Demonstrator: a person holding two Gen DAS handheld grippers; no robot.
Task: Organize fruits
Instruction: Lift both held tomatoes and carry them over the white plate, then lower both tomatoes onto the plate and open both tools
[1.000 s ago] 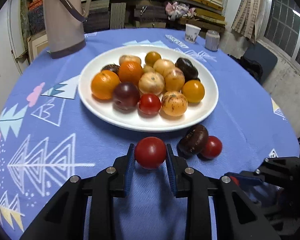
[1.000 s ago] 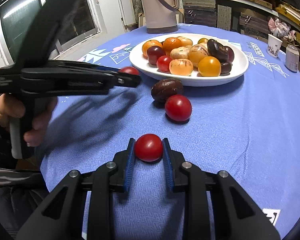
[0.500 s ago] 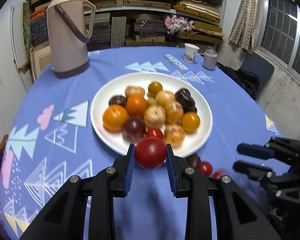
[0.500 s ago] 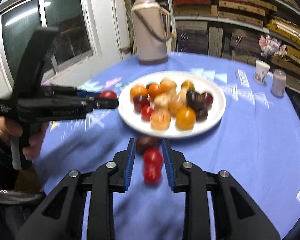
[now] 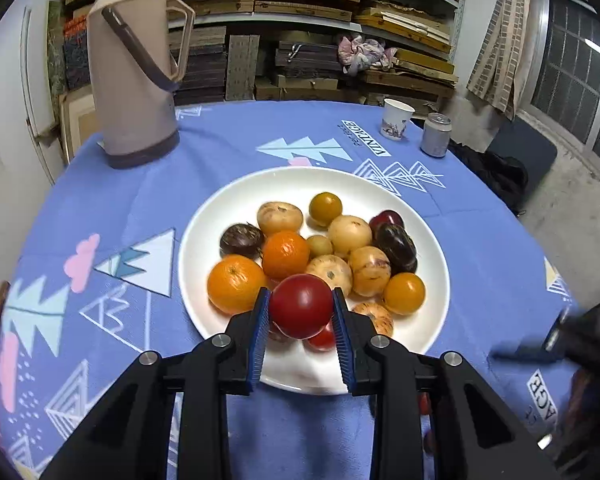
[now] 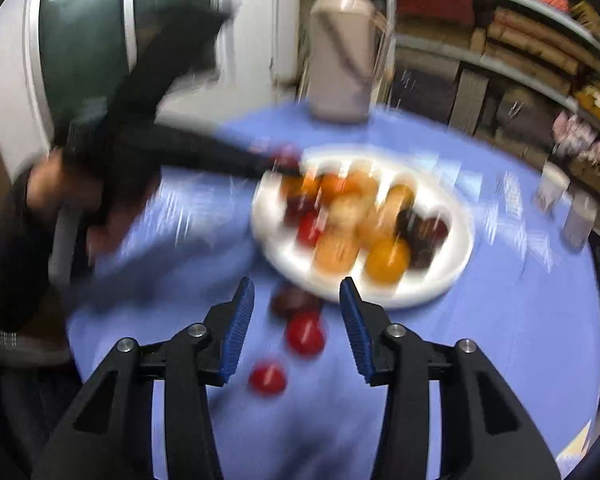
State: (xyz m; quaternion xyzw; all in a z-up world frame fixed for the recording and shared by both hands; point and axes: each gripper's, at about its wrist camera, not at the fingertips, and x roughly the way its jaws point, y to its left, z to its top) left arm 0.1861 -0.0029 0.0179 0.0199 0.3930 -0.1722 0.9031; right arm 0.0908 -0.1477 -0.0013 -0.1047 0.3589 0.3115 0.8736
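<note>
My left gripper (image 5: 301,307) is shut on a red tomato (image 5: 301,305), held in the air over the near part of the white plate (image 5: 220,216). That plate holds several oranges, pale round fruits, dark plums and a red tomato. In the blurred right wrist view my right gripper (image 6: 297,296) has its jaws opening with nothing gripped between them. Below it, on the blue tablecloth, lie a red tomato (image 6: 305,334), a smaller red tomato (image 6: 267,377) and a dark plum (image 6: 290,300) next to the plate (image 6: 428,284).
A tall beige thermos (image 5: 134,64) stands at the back left of the round table. A paper cup (image 5: 396,119) and a small can (image 5: 436,135) stand at the back right. Shelves stacked with boards fill the background. A person's hand (image 6: 44,184) grips the left tool.
My left gripper rose with its tomato and moved from the cloth to over the plate. My right gripper lifted, let its small tomato go, and now stands wider above the cloth.
</note>
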